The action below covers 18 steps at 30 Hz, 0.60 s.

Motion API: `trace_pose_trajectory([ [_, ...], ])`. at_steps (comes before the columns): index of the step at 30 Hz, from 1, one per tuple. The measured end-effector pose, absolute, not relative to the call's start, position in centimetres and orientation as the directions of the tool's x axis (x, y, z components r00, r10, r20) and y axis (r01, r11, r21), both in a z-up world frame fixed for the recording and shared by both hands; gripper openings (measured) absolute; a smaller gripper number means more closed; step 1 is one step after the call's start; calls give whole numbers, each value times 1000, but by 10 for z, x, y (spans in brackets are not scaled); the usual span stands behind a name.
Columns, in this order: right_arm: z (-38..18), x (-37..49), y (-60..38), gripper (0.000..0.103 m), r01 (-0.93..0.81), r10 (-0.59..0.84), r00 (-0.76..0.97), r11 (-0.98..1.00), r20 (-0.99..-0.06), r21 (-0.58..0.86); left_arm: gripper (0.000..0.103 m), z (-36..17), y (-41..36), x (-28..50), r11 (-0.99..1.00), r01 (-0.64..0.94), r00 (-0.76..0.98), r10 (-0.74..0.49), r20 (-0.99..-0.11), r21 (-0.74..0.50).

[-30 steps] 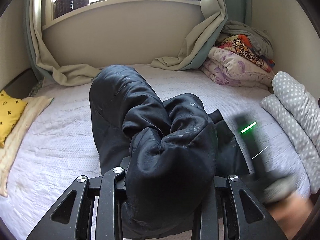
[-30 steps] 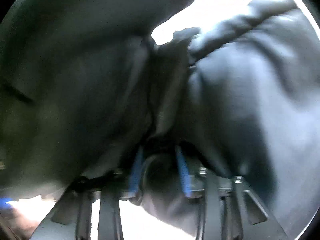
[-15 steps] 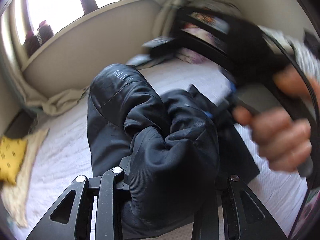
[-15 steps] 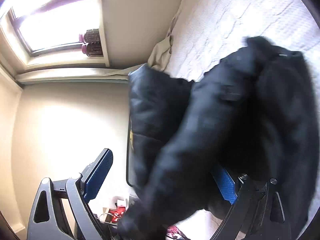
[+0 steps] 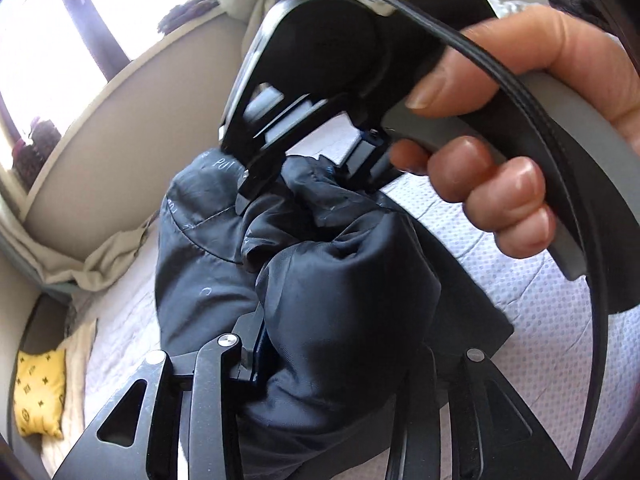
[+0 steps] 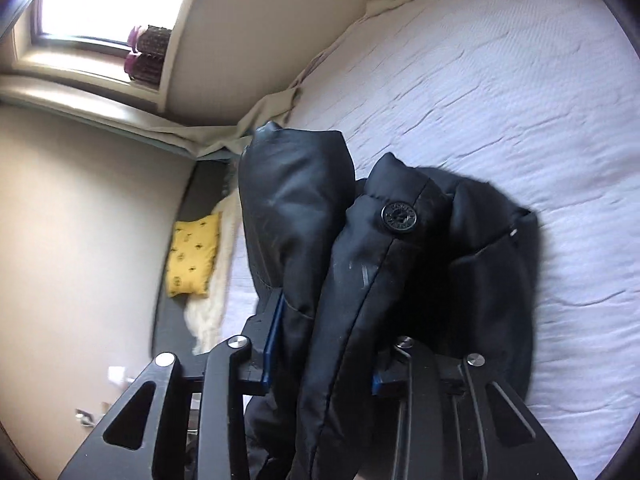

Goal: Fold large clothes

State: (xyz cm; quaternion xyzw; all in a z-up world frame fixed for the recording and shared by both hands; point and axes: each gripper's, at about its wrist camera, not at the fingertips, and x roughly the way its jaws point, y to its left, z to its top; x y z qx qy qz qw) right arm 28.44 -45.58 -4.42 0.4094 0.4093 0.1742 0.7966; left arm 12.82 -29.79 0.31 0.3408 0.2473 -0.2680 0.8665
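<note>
The black padded jacket (image 6: 360, 264) was clamped above the bed (image 6: 500, 80) by both claws, the right claw (image 6: 320, 356) having just closed and the left claw (image 5: 344, 352) eased wider.

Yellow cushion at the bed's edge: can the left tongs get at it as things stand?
Probably not. The left tongs are clamped on the bunched black jacket, and the yellow cushion lies apart, off to the side on the bed.

Sunlit window (image 6: 100, 8), beige wall (image 6: 72, 216), white-quilted bed (image 6: 500, 92)
</note>
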Motion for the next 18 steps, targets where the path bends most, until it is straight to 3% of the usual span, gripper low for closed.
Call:
trace_pose_trajectory([
  [8,-52,272,-472,29,176,475,598,709,-646,683,50,-25,-325,122,554,678,710,-325,-625,483],
  [13,-46,265,-472,45,221,386,587,769,-712,599,52,-37,-325,121,526,669,729,-327,-601,525],
  [18,-16,250,-476,46,247,212,672,839,-710,485,52,-36,-319,126,527,678,720,-341,-604,511],
])
